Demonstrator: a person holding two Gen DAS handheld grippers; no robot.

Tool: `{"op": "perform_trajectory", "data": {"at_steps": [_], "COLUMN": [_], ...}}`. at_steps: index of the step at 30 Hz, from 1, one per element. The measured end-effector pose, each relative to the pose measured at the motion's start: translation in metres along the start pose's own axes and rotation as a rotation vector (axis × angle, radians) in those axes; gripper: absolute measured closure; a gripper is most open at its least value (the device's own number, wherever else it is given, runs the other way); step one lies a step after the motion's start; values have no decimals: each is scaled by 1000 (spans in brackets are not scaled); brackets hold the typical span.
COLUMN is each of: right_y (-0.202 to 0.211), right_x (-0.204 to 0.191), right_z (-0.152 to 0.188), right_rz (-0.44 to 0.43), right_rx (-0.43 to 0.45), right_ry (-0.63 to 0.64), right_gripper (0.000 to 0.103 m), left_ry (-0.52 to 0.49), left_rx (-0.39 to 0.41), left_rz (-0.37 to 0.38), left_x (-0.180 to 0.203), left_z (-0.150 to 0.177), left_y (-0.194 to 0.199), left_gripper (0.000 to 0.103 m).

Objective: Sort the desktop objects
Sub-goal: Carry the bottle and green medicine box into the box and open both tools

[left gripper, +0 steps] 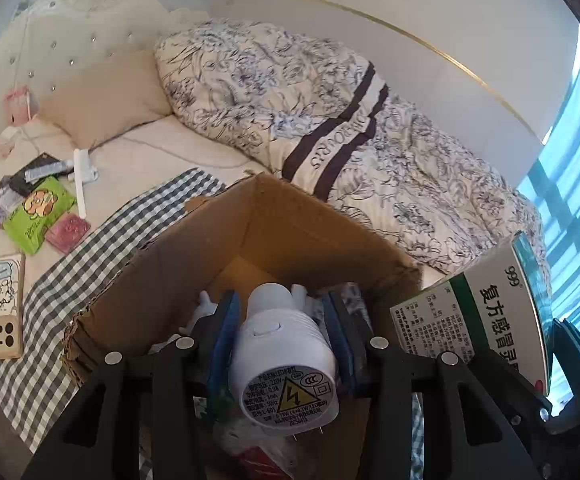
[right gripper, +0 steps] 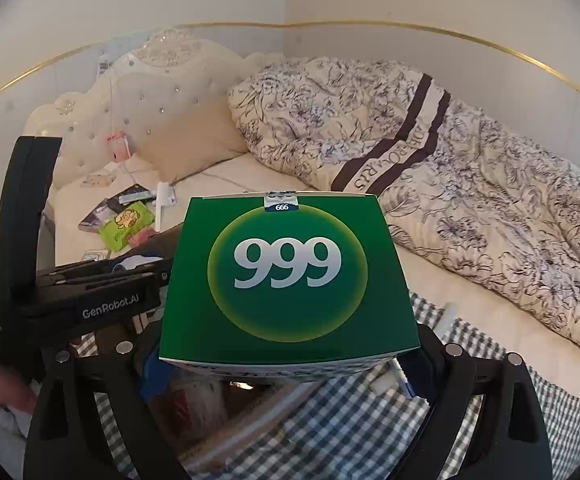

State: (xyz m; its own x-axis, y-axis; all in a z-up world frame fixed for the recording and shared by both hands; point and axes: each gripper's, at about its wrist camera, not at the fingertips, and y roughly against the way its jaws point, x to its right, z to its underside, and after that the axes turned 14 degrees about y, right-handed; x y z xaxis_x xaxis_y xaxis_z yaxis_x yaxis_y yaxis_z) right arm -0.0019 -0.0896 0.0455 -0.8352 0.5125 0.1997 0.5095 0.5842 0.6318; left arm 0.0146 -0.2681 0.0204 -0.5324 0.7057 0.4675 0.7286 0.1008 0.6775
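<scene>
My left gripper is shut on a white plug-in night light, held between the blue pads above the open cardboard box. The light's label end and prongs face the camera. My right gripper is shut on a green 999 medicine box, which fills the middle of the right wrist view and hides the fingertips. That same medicine box shows at the right of the left wrist view, beside the cardboard box. The left gripper's black body appears left of the medicine box.
The cardboard box sits on a checked cloth on a bed. A phone, a green packet, a pink square and dark booklets lie at the left. A flowered quilt is heaped behind; a beige pillow leans by the headboard.
</scene>
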Motion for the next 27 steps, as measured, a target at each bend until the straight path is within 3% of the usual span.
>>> {"op": "perform_trajectory", "data": {"at_steps": [4, 5, 6, 8, 9, 12, 18, 27], "right_y": [-18, -21, -23, -25, -25, -22, 11, 70], "right_x": [-2, -2, -2, 1, 3, 11, 42, 118], "right_z": [-3, -3, -3, -3, -2, 1, 15, 68], "right_rz": [-9, -11, -15, 17, 38, 33, 98, 191], "right_rx": [-11, -6, 0, 10, 9, 18, 56, 59], "right_ry": [-2, -9, -14, -29, -33, -58, -103, -237], "right_gripper": [9, 9, 9, 6, 5, 5, 5, 5], "left_ry": [4, -5, -29, -59, -69, -52, -85, -150], "left_rx": [-17, -27, -41, -20, -9, -28, -24, -36], "left_rz": [-3, 0, -4, -93, -124, -67, -77, -63], "left_x": [-12, -13, -11, -7, -5, -5, 19, 78], "left_z": [-1, -1, 0, 2, 3, 3, 13, 48], "left_y": [-11, -14, -16, -17, -16, -14, -7, 2], "left_gripper": [58, 54, 35, 13, 8, 3, 2, 1]}}
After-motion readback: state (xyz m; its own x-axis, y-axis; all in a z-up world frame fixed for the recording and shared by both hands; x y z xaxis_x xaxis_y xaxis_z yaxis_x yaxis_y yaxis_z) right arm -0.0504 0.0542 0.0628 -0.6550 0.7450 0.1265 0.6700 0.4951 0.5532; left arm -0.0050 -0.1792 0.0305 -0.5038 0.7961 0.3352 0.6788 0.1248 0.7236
